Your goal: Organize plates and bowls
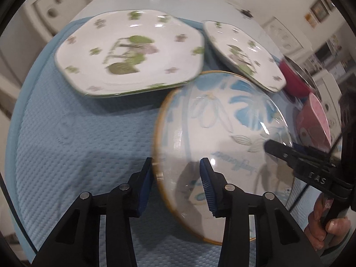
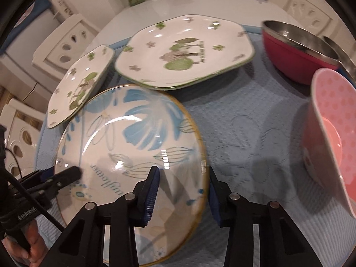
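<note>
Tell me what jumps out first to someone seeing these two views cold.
The round blue-flowered plate dominates the foreground on the light blue mat, with the left gripper and right gripper straddling opposite rims. Behind it lie two white plates with green prints, the larger plate and the smaller plate. To the right stand a red steel-lined bowl and a pink bowl.

Left gripper (image 1: 176, 187) angled steeply down, jaws narrowed across a rim. Right gripper (image 2: 182, 194) likewise, on the opposite rim. Bare hand (image 1: 322, 227) gripping its handle.
</note>
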Tool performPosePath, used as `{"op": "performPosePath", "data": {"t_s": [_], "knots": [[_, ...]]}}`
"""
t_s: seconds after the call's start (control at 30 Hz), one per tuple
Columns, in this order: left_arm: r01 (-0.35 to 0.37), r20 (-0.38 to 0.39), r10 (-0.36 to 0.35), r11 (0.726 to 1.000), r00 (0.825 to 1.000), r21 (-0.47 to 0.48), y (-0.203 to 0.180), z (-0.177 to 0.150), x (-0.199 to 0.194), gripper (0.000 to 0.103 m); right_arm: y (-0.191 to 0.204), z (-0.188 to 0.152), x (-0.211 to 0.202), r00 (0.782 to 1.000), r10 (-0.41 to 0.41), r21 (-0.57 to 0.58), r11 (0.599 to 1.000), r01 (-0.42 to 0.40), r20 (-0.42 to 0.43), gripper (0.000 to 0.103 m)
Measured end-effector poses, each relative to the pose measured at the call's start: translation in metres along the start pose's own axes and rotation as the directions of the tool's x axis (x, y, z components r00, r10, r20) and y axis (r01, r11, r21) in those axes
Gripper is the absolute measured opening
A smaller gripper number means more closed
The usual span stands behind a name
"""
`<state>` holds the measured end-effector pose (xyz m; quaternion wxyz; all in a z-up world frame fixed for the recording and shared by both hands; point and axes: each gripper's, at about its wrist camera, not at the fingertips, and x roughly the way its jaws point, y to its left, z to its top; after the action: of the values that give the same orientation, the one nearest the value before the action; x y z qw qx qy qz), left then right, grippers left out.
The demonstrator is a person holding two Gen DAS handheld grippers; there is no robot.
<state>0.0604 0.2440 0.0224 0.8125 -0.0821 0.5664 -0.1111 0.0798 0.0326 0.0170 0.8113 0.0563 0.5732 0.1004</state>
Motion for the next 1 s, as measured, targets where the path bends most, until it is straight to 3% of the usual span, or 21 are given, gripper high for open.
{"op": "performPosePath", "data": {"t_s": [0.07, 0.23, 0.4, 0.6, 1.0], "knots": [[-0.066, 0.007, 0.065, 0.997, 0.998, 0.042, -0.009, -0.001, 0.001, 0.040, 0.004, 0.000, 0.000, 1.000, -0.016, -0.018, 1.000, 0.016, 0.003, 0.040], [-0.057, 0.017, 0.057, 0.998, 0.998, 0.038, -0.008, -0.006, -0.006, 0.039, 0.001, -0.004, -0.007, 1.000, 0.018, -0.016, 1.000, -0.018, -0.003, 0.040], [-0.060, 0.016, 0.060, 0.998, 0.998, 0.011, -0.005, -0.012, -0.016, 0.039, 0.010, -0.014, -0.015, 1.000, -0.007, -0.041, 0.999, 0.007, 0.000, 0.040], [-0.092, 0.067, 0.091, 0.996, 0.994, 0.010, -0.005, -0.022, -0.033, 0.039, 0.024, -0.023, -0.030, 1.000, -0.015, -0.058, 0.998, 0.016, 0.023, 0.040], [-0.082, 0.194, 0.091, 0.995, 0.977, -0.054, 0.017, -0.049, -0.101, 0.039, 0.075, -0.035, -0.089, 0.989, 0.046, -0.135, 0.991, -0.027, 0.143, 0.040]]}}
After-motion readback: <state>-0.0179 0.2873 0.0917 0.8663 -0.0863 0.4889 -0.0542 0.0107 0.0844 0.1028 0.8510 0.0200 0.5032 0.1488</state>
